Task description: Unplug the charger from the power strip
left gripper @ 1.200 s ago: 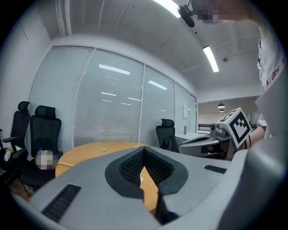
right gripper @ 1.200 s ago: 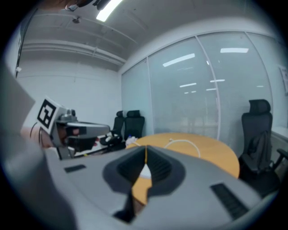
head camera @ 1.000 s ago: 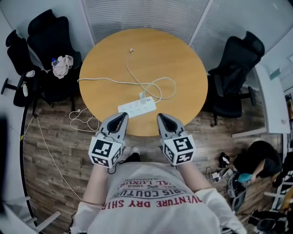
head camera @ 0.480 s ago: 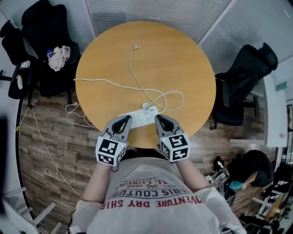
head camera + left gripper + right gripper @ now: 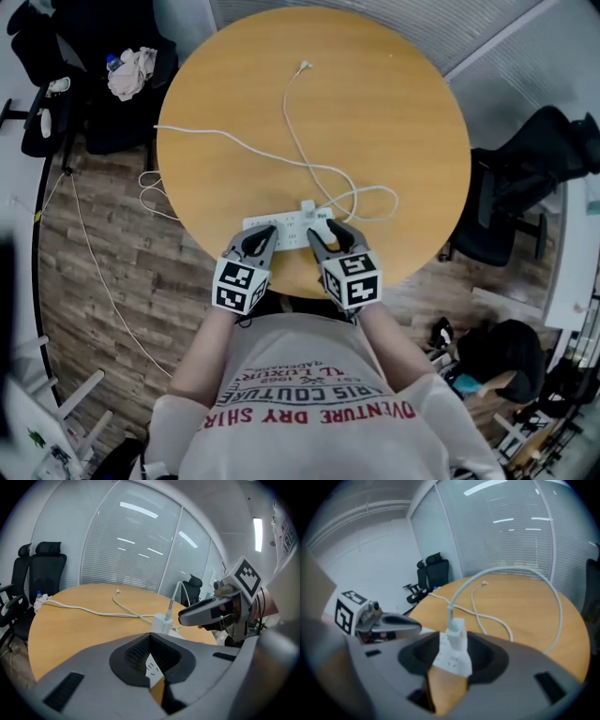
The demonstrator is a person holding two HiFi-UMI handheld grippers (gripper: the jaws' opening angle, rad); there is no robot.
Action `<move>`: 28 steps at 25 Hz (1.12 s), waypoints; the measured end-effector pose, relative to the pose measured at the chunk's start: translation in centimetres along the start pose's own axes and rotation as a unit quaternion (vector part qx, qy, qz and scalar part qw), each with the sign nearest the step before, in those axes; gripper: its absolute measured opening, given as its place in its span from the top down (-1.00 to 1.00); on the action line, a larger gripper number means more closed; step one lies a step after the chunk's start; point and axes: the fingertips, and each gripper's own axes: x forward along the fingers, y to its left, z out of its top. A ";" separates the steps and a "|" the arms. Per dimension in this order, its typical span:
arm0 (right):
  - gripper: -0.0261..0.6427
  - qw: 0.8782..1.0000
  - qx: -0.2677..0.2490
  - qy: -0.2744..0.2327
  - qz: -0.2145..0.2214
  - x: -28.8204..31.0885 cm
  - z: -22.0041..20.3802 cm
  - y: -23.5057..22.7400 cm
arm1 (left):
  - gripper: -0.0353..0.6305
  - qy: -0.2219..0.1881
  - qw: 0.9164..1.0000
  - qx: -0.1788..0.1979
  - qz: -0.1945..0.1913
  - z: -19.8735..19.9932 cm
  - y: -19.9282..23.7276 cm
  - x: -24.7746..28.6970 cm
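Right gripper point(image 5: 326, 235): jaws spreading, gripping nothing yet, framing the small white charger block point(image 5: 455, 633) plugged into the white plastic power strip point(image 5: 279, 228), lower centre of frame. Left gripper point(image 5: 256, 242): jaws together, empty, at the strip's left end, likely to pin it.

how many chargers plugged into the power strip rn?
1. A white charger stands plugged into the power strip, toward its right end in the head view. The strip's near edge is partly covered, so another plug could be hidden.

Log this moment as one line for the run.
phase: pre-grasp | left gripper: closed, empty, at power strip | right gripper: opening, charger between jaws, ungripped | charger: plugged in
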 end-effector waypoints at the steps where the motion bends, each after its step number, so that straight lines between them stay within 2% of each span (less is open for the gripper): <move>1: 0.35 1.000 0.001 0.006 0.002 0.6 -0.2 0.0 | 0.80 0.008 1.000 0.001 0.003 -0.7 0.2 0.4; 4: 0.26 1.000 -0.006 0.025 -0.006 1.9 -0.7 0.1 | 0.80 0.035 0.999 0.017 0.005 -2.3 0.4 1.3; 8: 0.25 0.998 -0.030 0.060 -0.017 3.9 -1.3 0.1 | 0.80 0.068 0.997 0.036 0.003 -3.1 0.6 2.9; 11: 0.25 0.996 -0.013 0.085 -0.030 5.1 -1.7 -0.1 | 0.80 0.087 0.994 0.066 0.016 -3.4 1.0 3.8; 15: 0.25 0.993 0.007 0.101 -0.053 6.1 -1.9 -0.6 | 0.80 0.141 0.986 0.093 0.005 -4.7 0.7 4.4; 22: 0.34 0.992 0.040 0.109 -0.056 7.3 -2.8 -0.9 | 0.80 0.142 0.985 0.094 0.007 -4.8 0.7 4.5; 28: 0.42 0.991 0.019 0.116 -0.068 7.0 -2.7 -0.8 | 0.80 0.149 0.986 0.078 0.010 -4.6 1.3 4.5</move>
